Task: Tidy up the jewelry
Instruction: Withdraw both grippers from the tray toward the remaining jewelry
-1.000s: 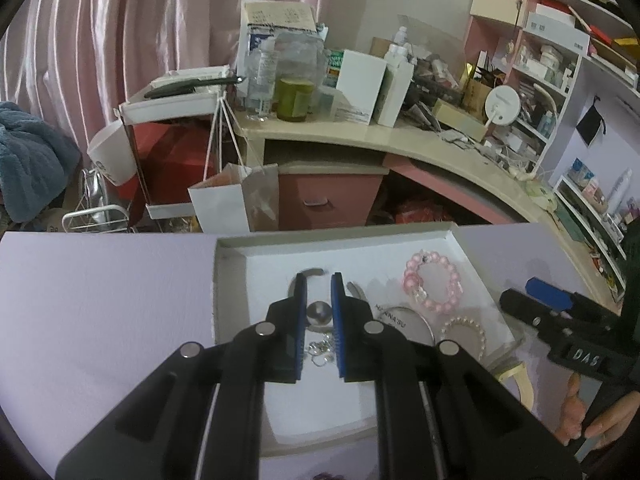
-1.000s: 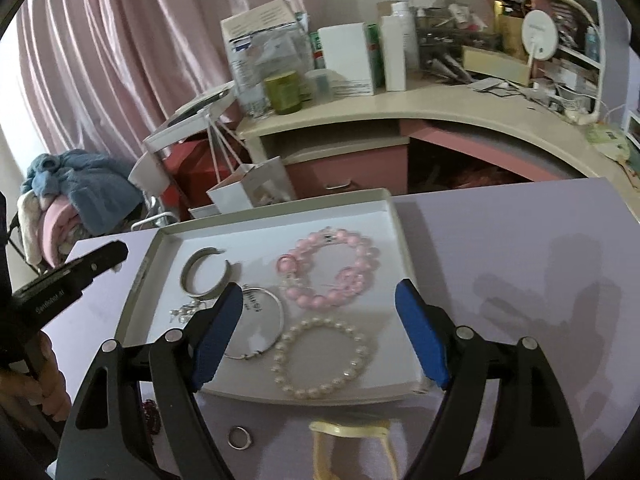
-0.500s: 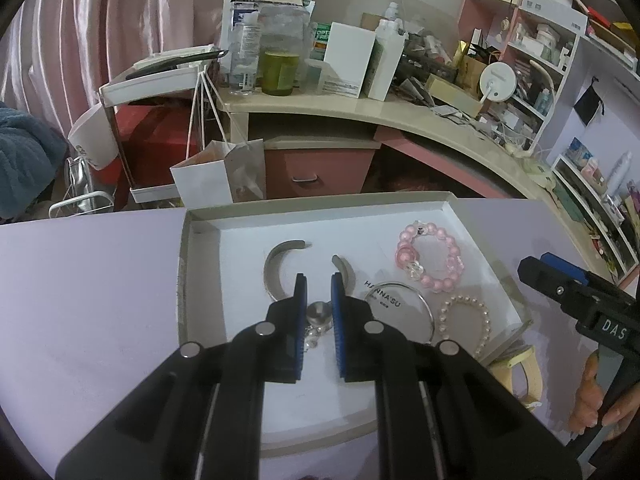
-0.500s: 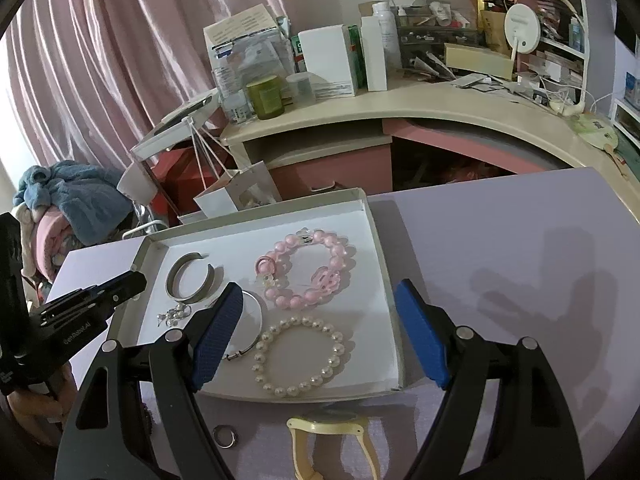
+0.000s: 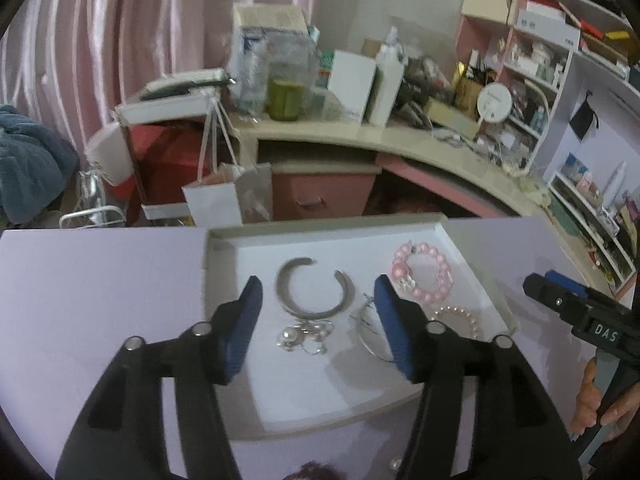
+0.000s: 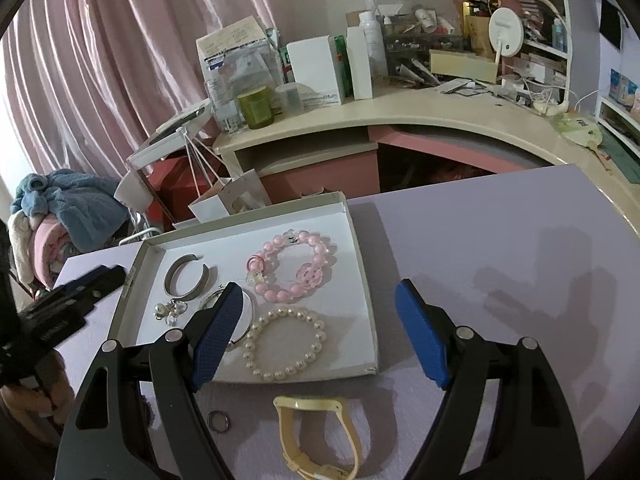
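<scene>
1. Fingers first: the left gripper (image 5: 318,306) is opening — its blue pads stand apart with nothing pressed between them, and a small cluster of pearl earrings (image 5: 303,335) lies on the tray floor in the gap, just under the silver cuff bangle (image 5: 315,291). The right gripper (image 6: 320,332) has its jaws wide and empty.

2. Done so far, as I judge it: the white shallow tray (image 6: 362,264) already holds most pieces. Seen from the right wrist, the pink bead bracelet (image 6: 294,268) sits at about 1 o'clock in the tray, the pearl bracelet (image 6: 285,344) at 5 o'clock, the cuff bangle at 10 o'clock, the earrings at 8 o'clock, and a thin silver hoop bangle (image 6: 248,312) near the middle, partly hidden behind the right gripper's left finger.

3. Left to do, by my reading: two pieces lie on the lilac tabletop (image 6: 500,240) outside the tray's near edge — a small ring (image 6: 219,422) and a pale yellow watch (image 6: 316,436), both at about 6 o'clock from the tray. A dark reddish thing at the bottom edge of the left view is too cut off to name.

4. Pose: both grippers point down at a slant toward the tray from its near side. The left one hangs over the tray's left half; the right one over the near right corner, with the watch below it. A hand (image 5: 600,400) grips the right tool's handle at 4 o'clock in the left view.
</scene>
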A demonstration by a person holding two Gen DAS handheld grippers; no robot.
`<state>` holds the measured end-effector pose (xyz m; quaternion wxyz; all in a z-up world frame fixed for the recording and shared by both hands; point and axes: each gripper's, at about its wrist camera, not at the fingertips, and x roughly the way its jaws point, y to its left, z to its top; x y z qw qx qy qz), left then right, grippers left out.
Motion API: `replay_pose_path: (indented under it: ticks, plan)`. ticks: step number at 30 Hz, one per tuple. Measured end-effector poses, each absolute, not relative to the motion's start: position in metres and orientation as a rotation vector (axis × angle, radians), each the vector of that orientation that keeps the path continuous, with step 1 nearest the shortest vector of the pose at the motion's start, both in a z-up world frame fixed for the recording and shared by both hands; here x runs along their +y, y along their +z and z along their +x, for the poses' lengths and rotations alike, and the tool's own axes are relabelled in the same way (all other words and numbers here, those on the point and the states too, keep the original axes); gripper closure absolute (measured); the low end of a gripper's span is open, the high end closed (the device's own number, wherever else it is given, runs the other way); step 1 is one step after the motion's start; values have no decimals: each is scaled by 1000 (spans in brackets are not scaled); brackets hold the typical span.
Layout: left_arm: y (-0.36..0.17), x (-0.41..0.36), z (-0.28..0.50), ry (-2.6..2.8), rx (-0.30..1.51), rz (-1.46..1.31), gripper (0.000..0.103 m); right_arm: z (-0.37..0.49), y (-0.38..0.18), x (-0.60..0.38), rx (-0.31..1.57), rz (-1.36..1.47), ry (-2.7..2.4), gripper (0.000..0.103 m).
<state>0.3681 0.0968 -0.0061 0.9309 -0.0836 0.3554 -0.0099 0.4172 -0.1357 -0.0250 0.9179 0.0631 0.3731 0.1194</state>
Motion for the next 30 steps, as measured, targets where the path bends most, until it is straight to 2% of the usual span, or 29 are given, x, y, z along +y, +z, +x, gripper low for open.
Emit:
replay_pose_path:
  ticks: [5, 11, 22, 30]
  plan:
    - [10, 115, 336, 45, 673, -174, 26, 403, -19, -144, 754, 141, 234, 23]
    - [21, 139, 287, 140, 622, -164, 15, 381, -14, -150, 738, 142, 236, 23]
    - [3, 150, 217, 241, 635, -183, 11, 345, -23, -145, 740, 106, 267, 24]
    - [-21, 138, 200, 248, 680, -207, 11, 328, -39, -121, 781, 50, 362, 40]
